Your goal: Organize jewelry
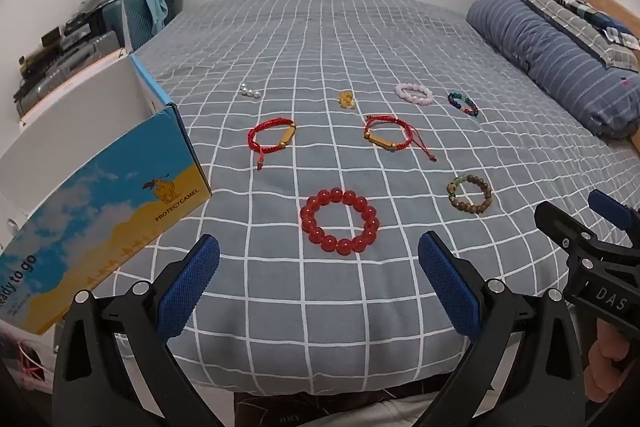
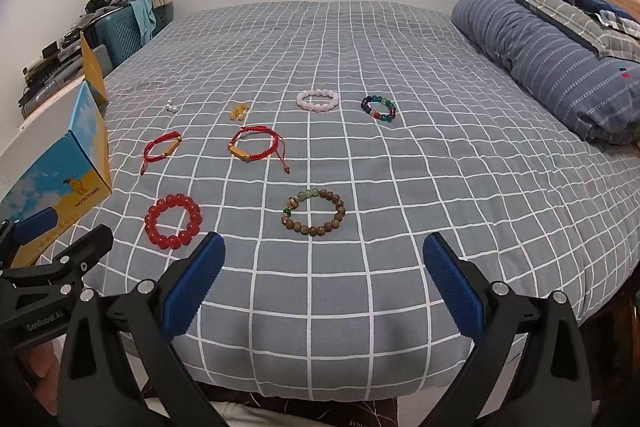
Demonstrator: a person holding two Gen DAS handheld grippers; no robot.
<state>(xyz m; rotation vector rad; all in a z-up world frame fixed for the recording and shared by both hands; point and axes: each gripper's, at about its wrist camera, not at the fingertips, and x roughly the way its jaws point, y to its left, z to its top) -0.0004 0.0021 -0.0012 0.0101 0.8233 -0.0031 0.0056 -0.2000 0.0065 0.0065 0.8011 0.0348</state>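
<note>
Grey bedding with a white grid (image 1: 320, 39) covers a wide bed under a dark-framed window, with a rolled blue striped quilt (image 1: 560, 55) along the right side. Both tools hang over the near edge of the bed, tilted steeply down toward the cover. The left tool (image 1: 318, 287) has its blue, finely knurled pads spread about as wide as they go, with nothing between them; the right tool (image 2: 324, 285) is spread just as wide and likewise empty. A hand (image 1: 608, 367) shows under the right tool's black frame.

Jewelry lies scattered flat on the cover, pieces well apart. Nearest the left tool is a ring of large glossy red beads (image 1: 340, 221). Nearest the right tool is a bracelet of matte brown wooden beads (image 2: 314, 213) with a few green ones. Farther back lie two red braided cord bracelets, the left (image 1: 272, 139) and the right (image 1: 390, 135), each with a gold tube. Beyond them: small white pearls (image 1: 250, 91), an amber piece (image 1: 346, 99), a pale pink bead bracelet (image 2: 318, 100) and a multicoloured glass bead bracelet (image 2: 379, 109). An open cardboard box (image 1: 120, 195), printed blue and yellow, sits at the left edge.
</note>
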